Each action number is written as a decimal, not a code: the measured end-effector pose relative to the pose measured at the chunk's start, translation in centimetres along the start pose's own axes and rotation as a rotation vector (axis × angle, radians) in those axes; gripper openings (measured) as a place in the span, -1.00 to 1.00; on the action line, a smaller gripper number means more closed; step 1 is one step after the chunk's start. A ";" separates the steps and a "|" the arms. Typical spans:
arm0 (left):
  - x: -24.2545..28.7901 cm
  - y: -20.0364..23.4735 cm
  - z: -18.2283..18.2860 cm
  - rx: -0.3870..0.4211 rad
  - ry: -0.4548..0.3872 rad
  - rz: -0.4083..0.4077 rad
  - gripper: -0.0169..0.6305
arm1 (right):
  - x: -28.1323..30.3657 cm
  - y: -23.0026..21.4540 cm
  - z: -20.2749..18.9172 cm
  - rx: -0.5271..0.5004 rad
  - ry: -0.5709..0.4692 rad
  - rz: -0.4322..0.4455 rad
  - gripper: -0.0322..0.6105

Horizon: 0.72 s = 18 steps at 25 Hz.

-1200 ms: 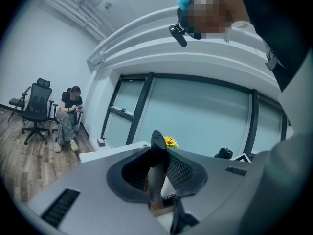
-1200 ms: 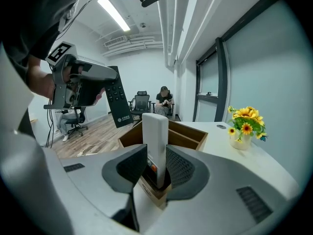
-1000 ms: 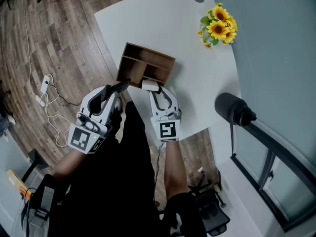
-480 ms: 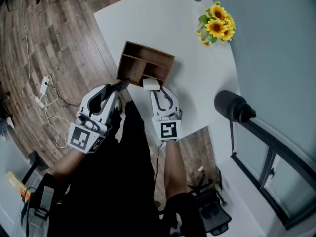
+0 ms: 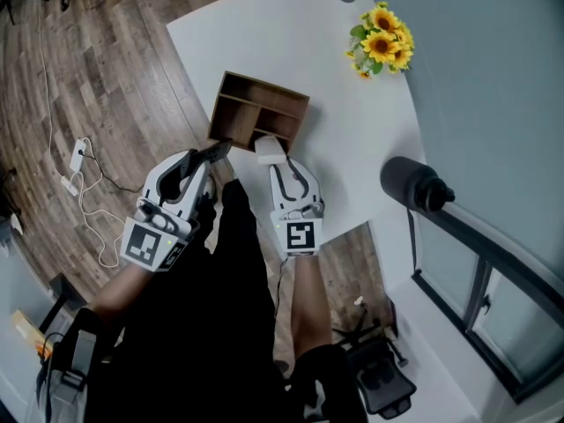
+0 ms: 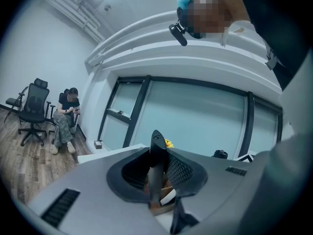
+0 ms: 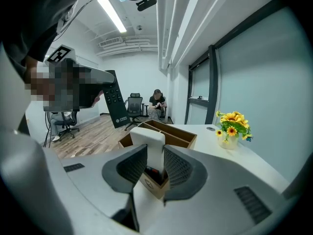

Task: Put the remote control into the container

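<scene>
- Pinching the white remote control between its jaws, the right gripper holds it with the far end at the near rim of the wooden container.
- Left gripper has its jaws pressed onto a thin black remote control, whose tip is close to the container's near left corner.
- Container sits by the left edge of the white table; sunflowers stand well apart, far right.

Bright ceiling-strip light — sharp centres, fisheye-warped, dark-vignetted edges.
</scene>
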<state>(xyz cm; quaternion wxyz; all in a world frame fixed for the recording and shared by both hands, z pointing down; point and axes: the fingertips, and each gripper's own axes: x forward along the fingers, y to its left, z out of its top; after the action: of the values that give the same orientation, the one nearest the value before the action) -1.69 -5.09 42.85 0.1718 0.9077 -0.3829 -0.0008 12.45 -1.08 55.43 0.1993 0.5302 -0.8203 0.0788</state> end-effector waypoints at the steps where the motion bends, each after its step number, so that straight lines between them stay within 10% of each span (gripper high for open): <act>1: -0.1 0.0 0.0 0.000 0.000 -0.003 -0.69 | -0.1 0.1 0.0 0.006 -0.002 -0.004 -0.59; 18: -1.6 -0.8 0.6 0.004 -0.001 -0.027 -0.69 | -2.3 1.2 -0.5 0.034 -0.002 -0.055 -0.59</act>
<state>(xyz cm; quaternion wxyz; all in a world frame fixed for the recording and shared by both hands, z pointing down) -2.36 -3.65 41.87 0.1698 0.9131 -0.3706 -0.0031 12.28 1.51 55.08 0.1916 0.5560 -0.8041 0.0868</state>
